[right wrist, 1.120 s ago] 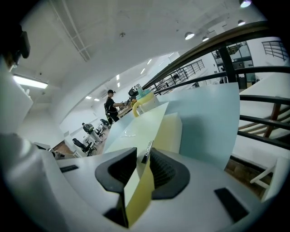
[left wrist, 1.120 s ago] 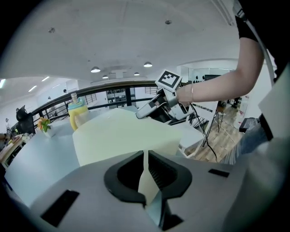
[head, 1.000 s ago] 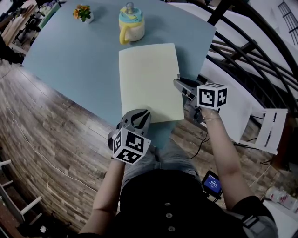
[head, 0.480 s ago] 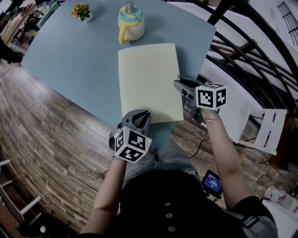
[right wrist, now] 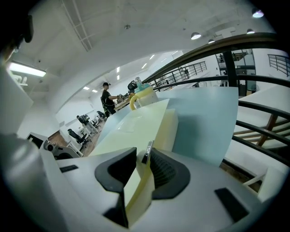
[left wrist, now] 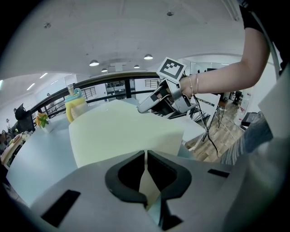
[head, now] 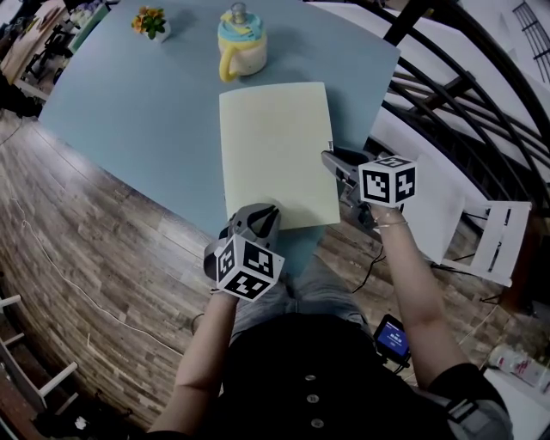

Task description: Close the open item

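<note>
Pale yellow folder (head: 277,155) lying flat on the blue surface (head: 137,103), looks closed from up here. Left hand-held gripper (head: 262,213) is right at its near edge, right hand-held gripper (head: 330,155) at its right edge. Farther back is a yellow cup (head: 241,47) with a teal lid, and a tiny flower pot (head: 153,23) sits well to its left.

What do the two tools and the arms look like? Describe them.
The left tool and right tool are grey with black pads; each carries a white cube of black square markers. Arms are bare; a thin bracelet circles the right wrist.
</note>
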`<state>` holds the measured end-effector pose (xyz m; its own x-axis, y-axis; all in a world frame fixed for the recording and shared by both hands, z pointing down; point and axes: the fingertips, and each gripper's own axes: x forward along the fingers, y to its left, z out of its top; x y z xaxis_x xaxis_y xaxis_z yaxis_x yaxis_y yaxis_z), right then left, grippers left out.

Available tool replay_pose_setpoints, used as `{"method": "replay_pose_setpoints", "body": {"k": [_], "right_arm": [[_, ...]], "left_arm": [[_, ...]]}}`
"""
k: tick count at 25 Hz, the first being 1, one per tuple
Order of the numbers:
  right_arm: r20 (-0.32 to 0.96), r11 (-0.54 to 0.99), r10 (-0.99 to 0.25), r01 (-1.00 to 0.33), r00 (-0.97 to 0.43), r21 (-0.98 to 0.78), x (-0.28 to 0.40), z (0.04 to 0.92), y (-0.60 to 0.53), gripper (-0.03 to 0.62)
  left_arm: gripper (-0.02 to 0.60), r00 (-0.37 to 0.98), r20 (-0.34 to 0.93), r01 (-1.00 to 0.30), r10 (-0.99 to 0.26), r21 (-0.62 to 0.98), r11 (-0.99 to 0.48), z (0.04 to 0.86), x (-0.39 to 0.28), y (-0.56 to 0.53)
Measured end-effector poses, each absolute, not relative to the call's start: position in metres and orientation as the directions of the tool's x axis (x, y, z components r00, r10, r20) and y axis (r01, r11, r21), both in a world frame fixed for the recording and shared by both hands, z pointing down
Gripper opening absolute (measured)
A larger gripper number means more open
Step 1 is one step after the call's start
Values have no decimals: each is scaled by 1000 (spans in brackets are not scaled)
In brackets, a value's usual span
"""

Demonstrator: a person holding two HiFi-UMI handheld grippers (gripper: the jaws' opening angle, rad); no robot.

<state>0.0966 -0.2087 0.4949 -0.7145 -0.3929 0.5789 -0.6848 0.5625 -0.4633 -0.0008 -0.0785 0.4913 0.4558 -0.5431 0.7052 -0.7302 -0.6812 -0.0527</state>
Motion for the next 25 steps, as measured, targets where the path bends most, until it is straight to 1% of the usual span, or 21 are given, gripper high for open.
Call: {"method": "replay_pose_setpoints", "body": {"k": [6, 12, 16, 21, 25], "right_arm": [[569, 563, -409, -688, -713, -458, 96, 498, -211, 106], [552, 557, -412, -680, -725, -477, 98, 498, -212, 112], [542, 558, -420, -678, -728, -479, 97, 498, -213, 117], [554, 570, -438, -696, -708, -437, 97, 498, -214, 121], [564, 594, -468, -715, -680, -369, 99, 498, -214, 132]], "left_arm": [[34, 452, 711, -730, -540, -54, -681, 495, -1, -81], [31, 474, 718, -730, -510, -3, -683, 496, -1, -82], [26, 475, 716, -733, -512, 0, -681, 495, -2, -83], [25, 469, 713, -736, -521, -11, -676, 495, -3, -84], [23, 468, 708, -737, -529, -17, -676, 494, -2, -82]]}}
